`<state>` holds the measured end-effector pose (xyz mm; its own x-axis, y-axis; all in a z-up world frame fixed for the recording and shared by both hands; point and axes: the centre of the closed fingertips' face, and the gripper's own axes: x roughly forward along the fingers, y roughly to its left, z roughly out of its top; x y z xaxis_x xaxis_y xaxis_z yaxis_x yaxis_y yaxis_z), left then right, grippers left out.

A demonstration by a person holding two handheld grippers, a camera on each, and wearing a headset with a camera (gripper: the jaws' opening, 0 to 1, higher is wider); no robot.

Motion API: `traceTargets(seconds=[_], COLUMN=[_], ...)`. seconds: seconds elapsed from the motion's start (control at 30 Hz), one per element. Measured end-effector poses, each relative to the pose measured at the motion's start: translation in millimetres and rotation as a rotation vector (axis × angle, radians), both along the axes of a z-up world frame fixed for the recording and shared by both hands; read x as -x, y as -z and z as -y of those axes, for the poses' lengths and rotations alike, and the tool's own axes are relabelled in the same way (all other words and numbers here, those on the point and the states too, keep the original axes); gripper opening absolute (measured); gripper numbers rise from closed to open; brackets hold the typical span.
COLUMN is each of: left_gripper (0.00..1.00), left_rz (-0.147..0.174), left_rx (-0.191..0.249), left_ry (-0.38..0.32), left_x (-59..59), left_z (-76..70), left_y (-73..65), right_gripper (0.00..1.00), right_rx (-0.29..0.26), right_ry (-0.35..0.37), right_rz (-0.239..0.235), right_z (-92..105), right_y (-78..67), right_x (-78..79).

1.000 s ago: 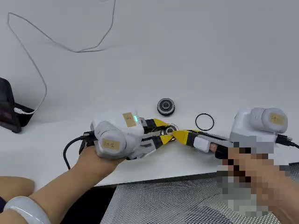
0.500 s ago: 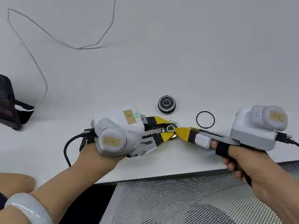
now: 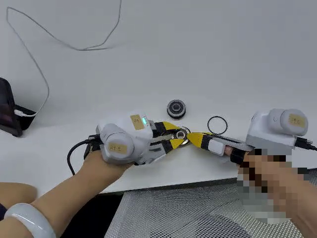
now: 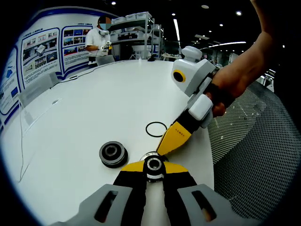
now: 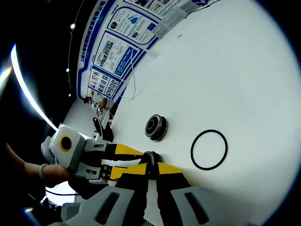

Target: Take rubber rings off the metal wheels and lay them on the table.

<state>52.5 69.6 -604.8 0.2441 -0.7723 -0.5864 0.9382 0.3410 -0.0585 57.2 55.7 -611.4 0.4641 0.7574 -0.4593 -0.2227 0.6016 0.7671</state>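
Note:
A small metal wheel [image 3: 182, 133] is held just above the white table, and my left gripper [image 3: 174, 137] is shut on it from the left. In the left gripper view the wheel [image 4: 154, 166] sits between the yellow jaw tips. My right gripper [image 3: 191, 137] meets it from the right, its jaws shut and pinching the rubber ring at the wheel's edge [image 5: 150, 157]. A second wheel [image 3: 176, 108] with its black ring on lies farther back. One loose rubber ring [image 3: 217, 125] lies flat on the table to the right.
A thin cable [image 3: 44, 74] loops across the far left of the table [image 3: 223, 59], ending at a dark device [image 3: 9, 111] on the left edge. A mesh chair seat [image 3: 198, 213] lies below the table's front edge. In the left gripper view a person [image 4: 98, 40] stands far off.
Both grippers keep their hold at the wheel. The right hand has drifted slightly to the right; the second wheel and loose ring lie where they were.

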Motion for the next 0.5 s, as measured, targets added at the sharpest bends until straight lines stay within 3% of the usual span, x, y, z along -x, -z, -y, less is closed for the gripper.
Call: traceTargets(seconds=[0.17, 0.5], left_gripper=[0.13, 0.12], left_rz=[0.000, -0.002], left_rx=[0.003, 0.004], left_ry=[-0.001, -0.002], left_x=[0.0, -0.3], left_z=[-0.5, -0.7], left_y=[0.4, 0.6], right_gripper=[0.02, 0.01], right_rx=[0.032, 0.029], right_ry=[-0.021, -0.028], right_rz=[0.041, 0.047], right_z=[-0.3, -4.5], right_y=[-3.3, -7.4], right_x=[0.1, 1.4])
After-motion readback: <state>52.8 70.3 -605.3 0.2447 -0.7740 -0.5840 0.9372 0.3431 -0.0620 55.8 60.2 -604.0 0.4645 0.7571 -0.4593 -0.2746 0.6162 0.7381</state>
